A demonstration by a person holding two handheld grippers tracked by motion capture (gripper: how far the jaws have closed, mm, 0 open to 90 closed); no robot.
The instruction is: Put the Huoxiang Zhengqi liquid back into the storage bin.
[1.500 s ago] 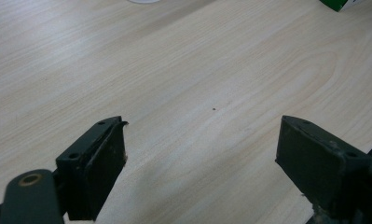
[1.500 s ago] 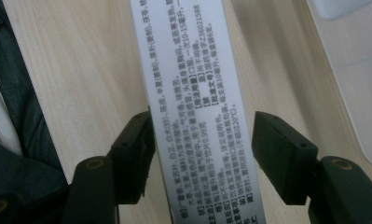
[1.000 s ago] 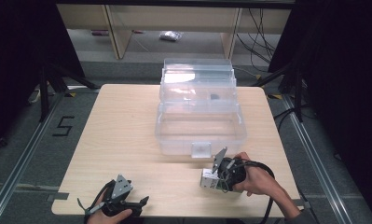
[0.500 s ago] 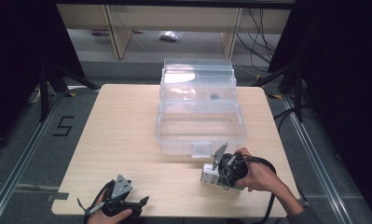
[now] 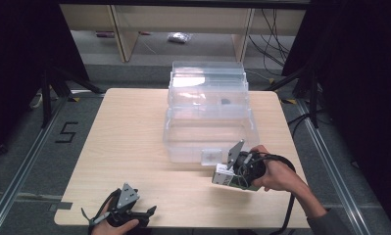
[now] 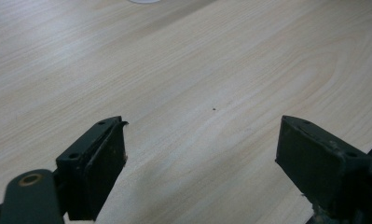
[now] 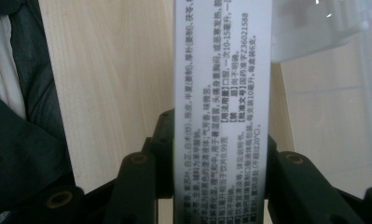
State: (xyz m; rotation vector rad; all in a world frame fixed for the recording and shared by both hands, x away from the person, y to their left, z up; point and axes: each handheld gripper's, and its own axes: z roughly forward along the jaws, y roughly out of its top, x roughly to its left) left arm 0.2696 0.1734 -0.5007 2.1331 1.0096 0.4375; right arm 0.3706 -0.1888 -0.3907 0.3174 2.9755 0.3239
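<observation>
L gripper (image 5: 151,211) sits at the near edge of the desk (image 5: 129,142), fingers (image 6: 95,158) released w/ bare wood between them, nothing held. It looks idle.

R gripper (image 5: 217,177), a bit farther in and to the right, has its fingers (image 7: 141,182) clenched on a small white box (image 7: 221,107) w/ printed text; in the high view the box (image 5: 224,175) hangs just above the desk, close to the front of the clear bin (image 5: 210,129).

Progress, as I judge it: pick is done, box is up off the wood. Left to do: carry it over the bin's front wall, set it inside, let go. Bin seems open on top; a small dark item (image 5: 226,102) lies in its far part, can't tell what.

Count: 2 grippers, 1 box, 1 bin, 1 dark item, 1 desk.
</observation>
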